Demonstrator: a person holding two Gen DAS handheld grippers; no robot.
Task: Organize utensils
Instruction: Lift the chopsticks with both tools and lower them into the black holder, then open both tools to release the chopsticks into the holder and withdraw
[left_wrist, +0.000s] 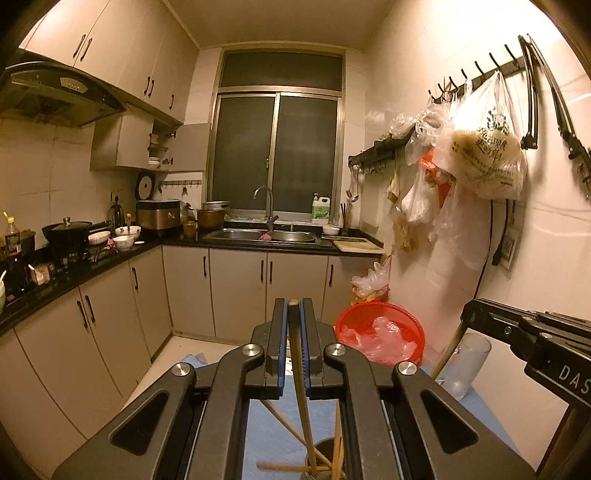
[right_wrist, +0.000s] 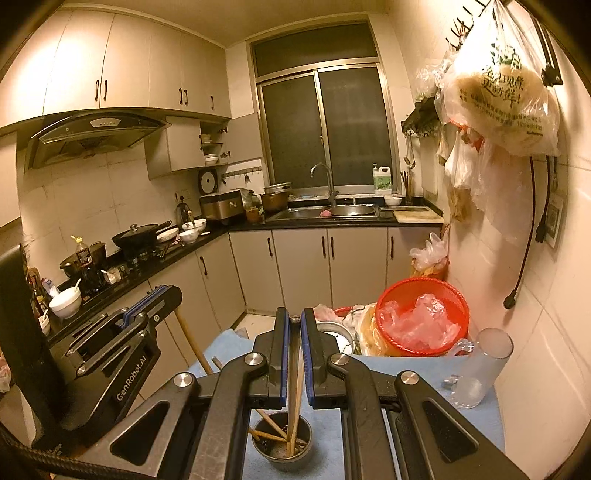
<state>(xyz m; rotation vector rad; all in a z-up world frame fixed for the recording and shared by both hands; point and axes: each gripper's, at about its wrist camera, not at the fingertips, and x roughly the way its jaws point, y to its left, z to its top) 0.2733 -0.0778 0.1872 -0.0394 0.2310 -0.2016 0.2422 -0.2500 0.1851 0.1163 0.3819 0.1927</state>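
We hold one plain wooden chopstick (left_wrist: 295, 343) in the left gripper (left_wrist: 293, 306), another chopstick (right_wrist: 294, 369) in the right gripper (right_wrist: 294, 317); both jaws clamped, above the dark round holder (right_wrist: 282, 439).

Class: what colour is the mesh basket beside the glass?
Red basket, clearest in the right wrist view.

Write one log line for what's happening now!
left hand-held gripper: shut on chopstick | right hand-held gripper: shut on chopstick | cup: below

left hand-held gripper (left_wrist: 294, 303) clamping chopstick (left_wrist: 297, 354), dark holder (left_wrist: 325, 458) below
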